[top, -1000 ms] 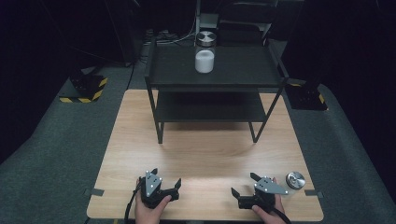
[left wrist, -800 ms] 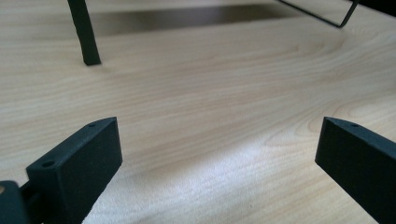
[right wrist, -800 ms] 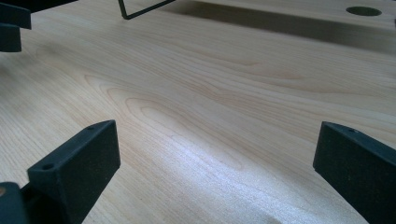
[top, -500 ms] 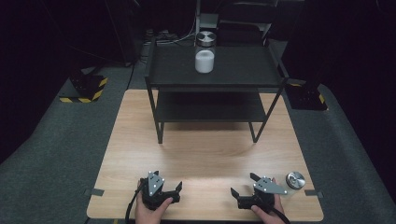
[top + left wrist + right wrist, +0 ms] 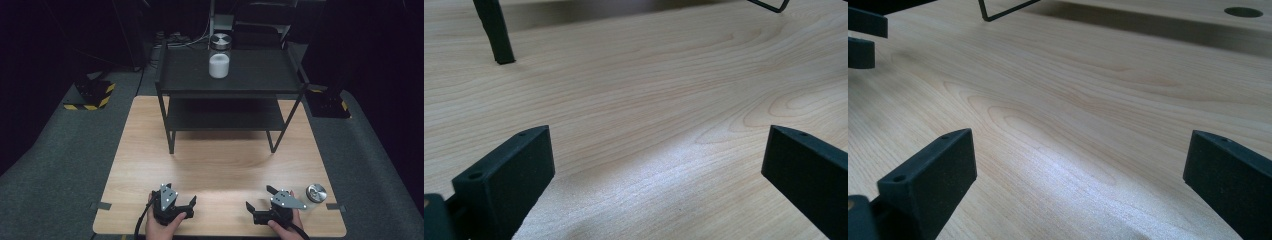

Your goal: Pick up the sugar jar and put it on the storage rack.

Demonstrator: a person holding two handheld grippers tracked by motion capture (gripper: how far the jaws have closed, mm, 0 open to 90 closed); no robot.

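Currently I'm idling both grippers low at the table's [image 5: 150, 130] near edge, jaws spread and gripping nothing. Left gripper [image 5: 181, 200] and right gripper [image 5: 260, 198] are sitting well apart from the metal disc [image 5: 316, 192], which is lying at the right edge; reaching carelessly risks knocking it off.

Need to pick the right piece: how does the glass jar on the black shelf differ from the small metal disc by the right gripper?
The tall glass jar stands upright on the black shelf's top, far side; the flat round metal disc lies on the wooden table beside the right gripper. The jar holds white contents. The jar's top and the disc look alike: silver and round.
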